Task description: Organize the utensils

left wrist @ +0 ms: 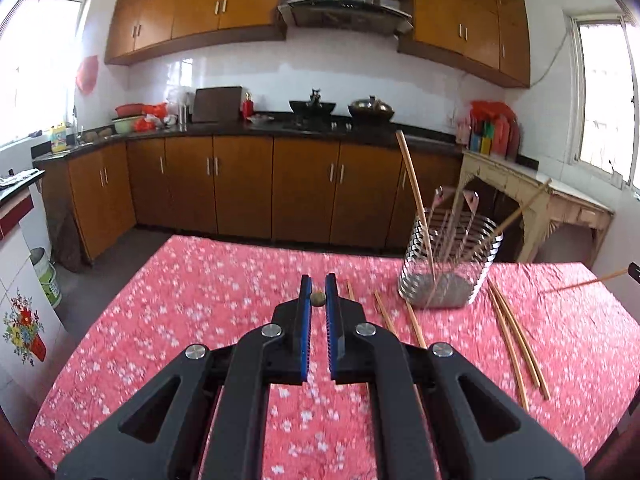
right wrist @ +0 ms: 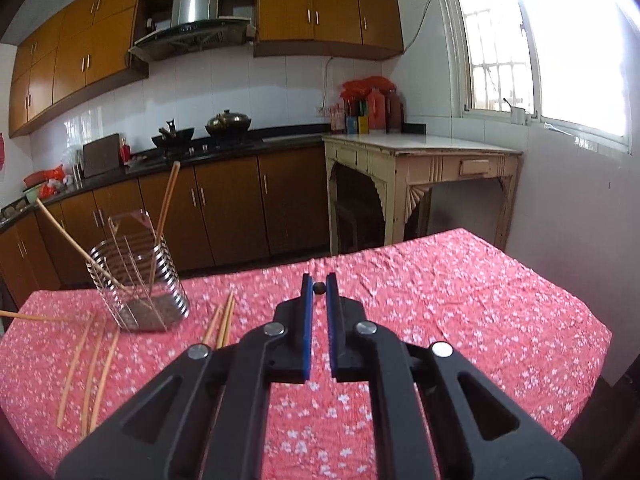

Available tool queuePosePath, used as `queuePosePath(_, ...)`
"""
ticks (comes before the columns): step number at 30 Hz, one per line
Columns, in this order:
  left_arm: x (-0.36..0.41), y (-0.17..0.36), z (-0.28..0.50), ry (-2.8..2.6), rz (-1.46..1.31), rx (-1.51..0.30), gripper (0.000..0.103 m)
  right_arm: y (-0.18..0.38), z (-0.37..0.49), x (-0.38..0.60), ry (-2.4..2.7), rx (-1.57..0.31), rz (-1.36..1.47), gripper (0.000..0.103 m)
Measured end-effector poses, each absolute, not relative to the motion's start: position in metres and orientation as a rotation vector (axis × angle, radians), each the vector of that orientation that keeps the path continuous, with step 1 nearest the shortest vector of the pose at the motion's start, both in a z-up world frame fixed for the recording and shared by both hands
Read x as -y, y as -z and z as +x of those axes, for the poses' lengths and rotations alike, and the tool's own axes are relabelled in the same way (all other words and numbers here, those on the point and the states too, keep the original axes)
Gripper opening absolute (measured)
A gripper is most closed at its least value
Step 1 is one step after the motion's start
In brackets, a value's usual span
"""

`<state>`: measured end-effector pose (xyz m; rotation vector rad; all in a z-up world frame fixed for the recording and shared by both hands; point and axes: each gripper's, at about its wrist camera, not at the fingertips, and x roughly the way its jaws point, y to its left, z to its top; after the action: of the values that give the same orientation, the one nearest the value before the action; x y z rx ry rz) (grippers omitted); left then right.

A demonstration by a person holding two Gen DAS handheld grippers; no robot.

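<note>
A wire utensil holder (left wrist: 448,256) stands on the red floral tablecloth (left wrist: 200,320) with two wooden chopsticks (left wrist: 412,192) leaning in it. It also shows in the right wrist view (right wrist: 140,276). Several loose chopsticks (left wrist: 516,336) lie on the cloth around it, and they show in the right wrist view (right wrist: 88,364) too. My left gripper (left wrist: 319,299) is shut end-on on one chopstick's tip, left of the holder. My right gripper (right wrist: 319,288) is shut on another chopstick's end, right of the holder.
Wooden kitchen cabinets and a dark counter (left wrist: 280,128) with pots run along the far wall. A cream side table (right wrist: 420,152) stands beyond the table at the right, under a window. A white appliance (left wrist: 24,280) stands at the left.
</note>
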<state>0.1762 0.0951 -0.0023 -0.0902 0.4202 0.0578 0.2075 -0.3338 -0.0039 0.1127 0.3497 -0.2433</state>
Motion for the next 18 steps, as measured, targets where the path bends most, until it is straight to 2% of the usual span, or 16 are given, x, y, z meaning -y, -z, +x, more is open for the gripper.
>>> queuePosePath(18, -0.097, -0.052, 0.197, -0.087, -0.12, -0.28, 0.007, -0.057, 0.241, 0.338, 0.186, -0.233, 0.171, 0.007)
